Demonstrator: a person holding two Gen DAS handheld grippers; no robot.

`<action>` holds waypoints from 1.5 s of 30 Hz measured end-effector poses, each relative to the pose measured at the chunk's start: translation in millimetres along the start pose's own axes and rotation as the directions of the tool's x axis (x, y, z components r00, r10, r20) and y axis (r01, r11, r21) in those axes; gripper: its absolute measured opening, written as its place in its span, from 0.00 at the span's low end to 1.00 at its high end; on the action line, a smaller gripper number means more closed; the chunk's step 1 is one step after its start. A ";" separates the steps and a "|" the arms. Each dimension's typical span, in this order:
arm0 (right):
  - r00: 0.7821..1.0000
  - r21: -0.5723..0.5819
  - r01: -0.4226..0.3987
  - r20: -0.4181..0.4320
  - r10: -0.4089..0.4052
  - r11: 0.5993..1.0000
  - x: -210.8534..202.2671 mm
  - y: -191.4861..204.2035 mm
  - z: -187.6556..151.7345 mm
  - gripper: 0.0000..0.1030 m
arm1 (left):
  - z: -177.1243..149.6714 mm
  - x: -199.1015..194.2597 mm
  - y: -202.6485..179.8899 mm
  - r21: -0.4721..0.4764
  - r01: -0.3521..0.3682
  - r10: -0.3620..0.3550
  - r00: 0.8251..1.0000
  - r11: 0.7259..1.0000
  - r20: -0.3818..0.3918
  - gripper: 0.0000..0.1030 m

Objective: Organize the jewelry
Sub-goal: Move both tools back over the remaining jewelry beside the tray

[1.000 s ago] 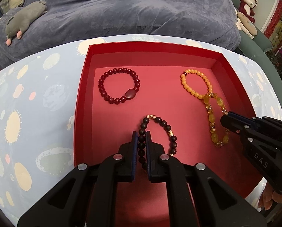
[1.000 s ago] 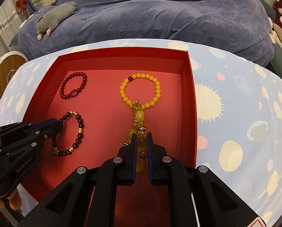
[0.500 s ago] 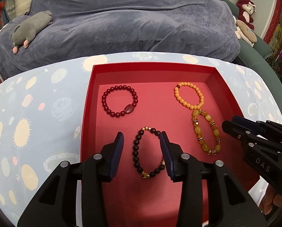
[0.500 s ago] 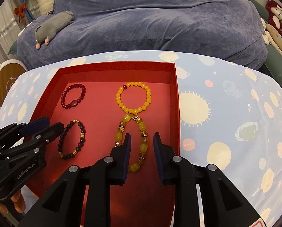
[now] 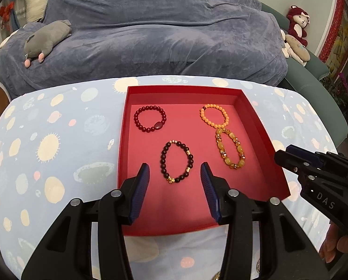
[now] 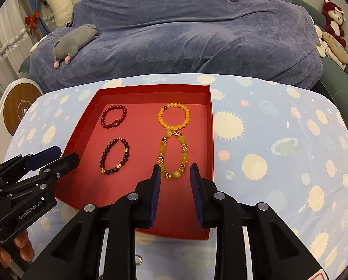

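Both hand-held grippers, left [image 5: 175, 175] and right [image 6: 175, 175], now open wide, empty, retracted; dark bracelet [image 5: 176, 161] and amber bracelet [image 6: 173, 155], lower frame, look light, limp: pinch one bead strand.

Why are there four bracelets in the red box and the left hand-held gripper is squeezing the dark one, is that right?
Not quite. The left hand-held gripper is open, not squeezing; the left wrist view shows the dark bracelet lying loose on the floor of the red box. Four bracelets is right.
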State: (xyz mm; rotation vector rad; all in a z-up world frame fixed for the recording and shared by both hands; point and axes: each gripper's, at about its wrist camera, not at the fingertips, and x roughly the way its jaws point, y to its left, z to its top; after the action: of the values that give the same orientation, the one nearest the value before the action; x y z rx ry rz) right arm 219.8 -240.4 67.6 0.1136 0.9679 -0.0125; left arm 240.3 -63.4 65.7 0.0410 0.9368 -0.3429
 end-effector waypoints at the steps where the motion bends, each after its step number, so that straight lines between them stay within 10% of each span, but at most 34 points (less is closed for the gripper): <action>1: 1.000 -0.002 0.001 0.002 -0.001 1.000 -5.1 0.9 -4.3 0.26 | -4.2 -5.0 -0.3 -0.003 0.002 -0.002 1.000 1.000 0.003 0.42; 35: 0.989 0.066 0.025 -0.147 -0.015 0.998 -56.7 -7.1 -190.7 0.36 | -167.1 -64.4 -30.8 0.000 0.052 -0.052 0.995 0.999 -0.082 0.62; 45: 0.988 0.066 0.013 -0.152 -0.003 0.998 -51.8 -4.6 -191.1 0.36 | -170.3 -36.7 -36.9 -0.010 0.074 -0.075 0.988 0.997 -0.133 0.39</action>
State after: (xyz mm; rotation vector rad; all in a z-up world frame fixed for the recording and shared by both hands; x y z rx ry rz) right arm 33.2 -227.6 2.4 0.1744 1.1209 -0.0443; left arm 75.9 -57.2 -2.3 0.0241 1.0731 -0.4107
